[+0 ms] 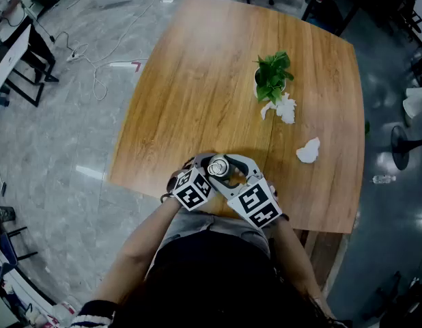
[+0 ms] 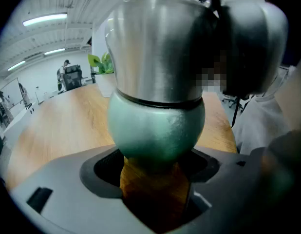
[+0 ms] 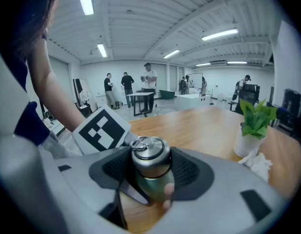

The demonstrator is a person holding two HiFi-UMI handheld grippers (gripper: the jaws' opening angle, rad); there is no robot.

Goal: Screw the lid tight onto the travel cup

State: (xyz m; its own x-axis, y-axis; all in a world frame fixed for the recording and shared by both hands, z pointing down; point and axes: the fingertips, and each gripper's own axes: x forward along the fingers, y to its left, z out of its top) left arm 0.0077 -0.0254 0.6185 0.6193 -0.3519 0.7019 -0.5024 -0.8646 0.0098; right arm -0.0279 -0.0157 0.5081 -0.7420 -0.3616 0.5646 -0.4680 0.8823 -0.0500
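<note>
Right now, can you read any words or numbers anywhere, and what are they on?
No words or numbers can be read.
The marker cubes carry only black-and-white square patterns, no letters.
The travel cup and its lid are plain green and bare metal, with no print showing.
Nothing else shows print large enough to read.

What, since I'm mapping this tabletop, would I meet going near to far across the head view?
Travel cup → lone crumpled tissue → tissue beside the pot → potted plant.
</note>
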